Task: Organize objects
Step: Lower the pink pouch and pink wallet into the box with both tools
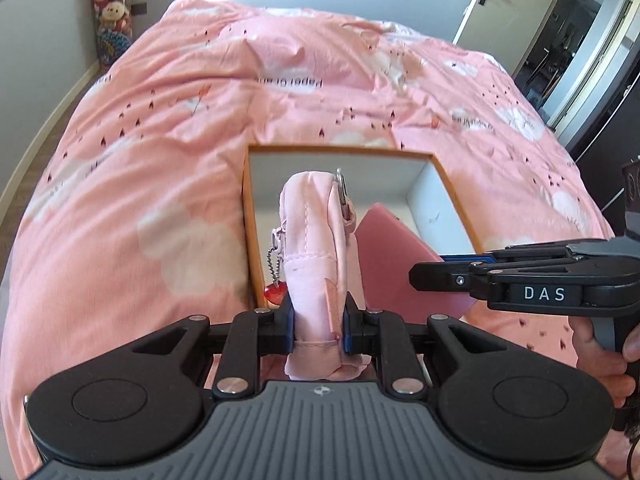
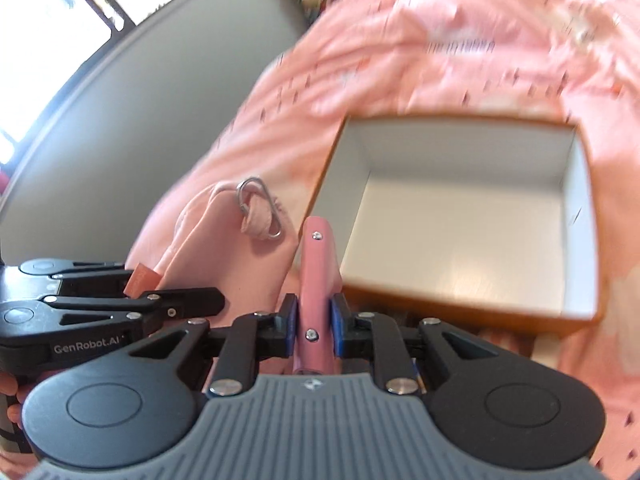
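Observation:
My left gripper [image 1: 319,326] is shut on a pale pink fabric pouch [image 1: 316,236] with a zipper chain and a red heart charm, held upright at the near edge of an open box [image 1: 440,208] with orange outside and white inside. My right gripper [image 2: 314,330] is shut on a flat pink case [image 2: 318,272] with metal rivets on its edge, held over the box's near wall [image 2: 460,312]. The case also shows in the left wrist view [image 1: 392,264], with the right gripper [image 1: 440,276] at its right. The pouch [image 2: 224,256] and the left gripper [image 2: 192,300] show left in the right wrist view.
The box lies on a bed with a pink patterned duvet [image 1: 160,128]. Plush toys [image 1: 110,4] stand in the far left corner by a grey wall. A white door [image 1: 496,4] and dark furniture [image 1: 600,128] are at the right.

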Demonstrator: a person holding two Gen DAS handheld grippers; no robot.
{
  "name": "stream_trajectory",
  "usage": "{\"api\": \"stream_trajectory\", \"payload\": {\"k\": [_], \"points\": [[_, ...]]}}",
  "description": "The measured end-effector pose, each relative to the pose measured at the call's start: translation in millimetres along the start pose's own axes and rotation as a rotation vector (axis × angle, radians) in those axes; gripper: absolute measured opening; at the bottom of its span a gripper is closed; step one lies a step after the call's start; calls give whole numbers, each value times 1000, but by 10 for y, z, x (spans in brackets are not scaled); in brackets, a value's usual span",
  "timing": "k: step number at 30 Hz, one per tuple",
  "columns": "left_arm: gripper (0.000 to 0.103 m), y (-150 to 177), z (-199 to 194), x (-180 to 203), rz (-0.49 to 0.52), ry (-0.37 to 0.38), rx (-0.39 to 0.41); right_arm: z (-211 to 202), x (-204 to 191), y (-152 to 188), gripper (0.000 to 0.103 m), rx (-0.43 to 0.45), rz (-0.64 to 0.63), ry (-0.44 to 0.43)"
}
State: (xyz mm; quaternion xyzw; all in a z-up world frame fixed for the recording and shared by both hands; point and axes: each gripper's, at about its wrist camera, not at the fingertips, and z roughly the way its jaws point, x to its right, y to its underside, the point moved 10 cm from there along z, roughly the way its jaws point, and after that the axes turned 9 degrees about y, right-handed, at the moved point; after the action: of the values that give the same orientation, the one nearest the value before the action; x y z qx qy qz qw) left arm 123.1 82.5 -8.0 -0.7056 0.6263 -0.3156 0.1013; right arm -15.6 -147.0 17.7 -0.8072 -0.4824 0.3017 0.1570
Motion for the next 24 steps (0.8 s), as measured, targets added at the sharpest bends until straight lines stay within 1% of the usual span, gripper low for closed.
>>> {"api": "stream_trajectory", "payload": {"k": [4, 6, 8, 11, 14, 19, 22, 24], "points": [[23, -247, 237, -13, -22, -8, 9, 44, 154, -294, 19, 69, 75, 26], [23, -300, 420, -32, -15, -33, 2, 149, 247, -392, 19, 88, 117, 39], [23, -311, 638, -76, -7, -75, -20, 280, 334, -453, 19, 105, 147, 54], [23, -265, 945, -155, 10, -132, -61, 543, 407, -439, 18, 86, 177, 78], [23, -186, 1132, -199, 45, -186, -90, 793, 516, -410, 18, 70, 203, 92], [24, -15, 1319, -151, 137, -260, -137, 1112, 638, -285, 18, 27, 274, 53], [24, 105, 1445, -136, 161, -280, -177, 1212, 686, -210, 18, 8, 305, 39], [25, 147, 1507, -137, 185, -310, -188, 1248, 688, -187, 18, -1, 305, 34]]}}
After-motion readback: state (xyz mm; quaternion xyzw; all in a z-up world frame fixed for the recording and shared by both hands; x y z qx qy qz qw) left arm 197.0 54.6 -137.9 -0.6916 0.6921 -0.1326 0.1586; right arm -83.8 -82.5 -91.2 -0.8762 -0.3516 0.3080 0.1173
